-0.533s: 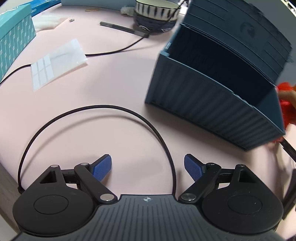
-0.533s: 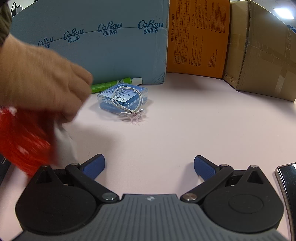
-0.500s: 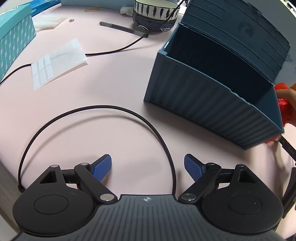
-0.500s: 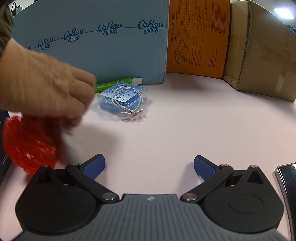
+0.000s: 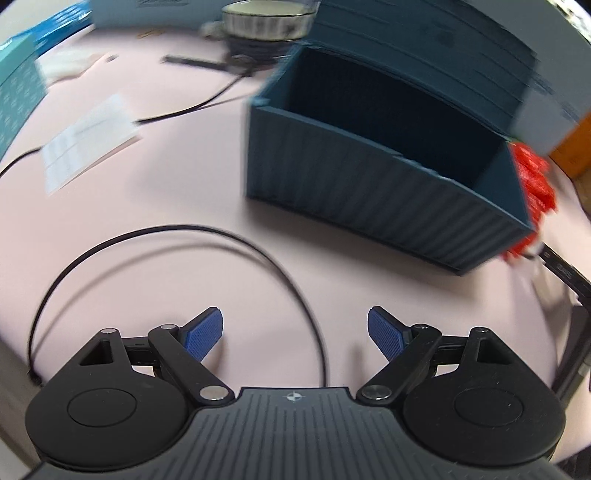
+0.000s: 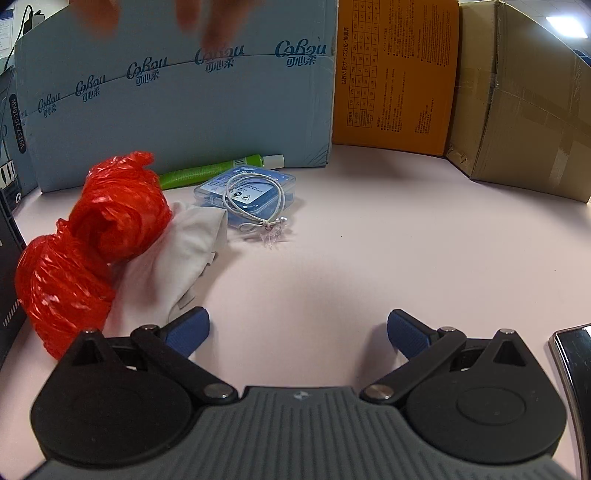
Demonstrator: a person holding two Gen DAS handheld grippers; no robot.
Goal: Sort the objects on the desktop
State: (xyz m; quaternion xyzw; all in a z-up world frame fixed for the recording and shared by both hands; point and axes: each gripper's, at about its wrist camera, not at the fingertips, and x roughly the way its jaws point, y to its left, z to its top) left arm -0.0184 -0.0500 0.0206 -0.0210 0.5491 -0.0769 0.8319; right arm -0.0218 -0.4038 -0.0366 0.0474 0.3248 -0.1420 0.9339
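Holding nothing, your left gripper (image 5: 295, 330) hangs with its blue pads spread wide over bare pink tabletop (image 5: 166, 192), tilted steeply down. A loop of black cable (image 5: 177, 230) curves round in front of it and passes between the pads without touching either. Your right gripper (image 6: 297, 328) is likewise released and empty, its jaws as far apart as they go; the left pad sits just beside the edge of a white cloth (image 6: 184, 251) but does not press on it.

Further out on the right, a crumpled red plastic bag (image 6: 92, 240) lies on the cloth, near a clear blue case (image 6: 255, 192) with a white elastic cord (image 6: 255, 206) draped over it, and a green tube (image 6: 207, 171) behind that, against a pale blue carton (image 6: 184, 92). A blurred hand (image 6: 207, 18) shows at the top edge.

Further out on the left stands the dark blue storage box (image 5: 369, 195), lid up, with nothing visible inside as far as its dark interior shows. The red bag peeks out just beyond its far right corner. A paper sheet (image 5: 88, 144), a pen (image 5: 199, 62) and a striped bowl (image 5: 266, 22) lie well apart on the table.

You appear to be at the very start: nothing is in the box, and all items remain loose.
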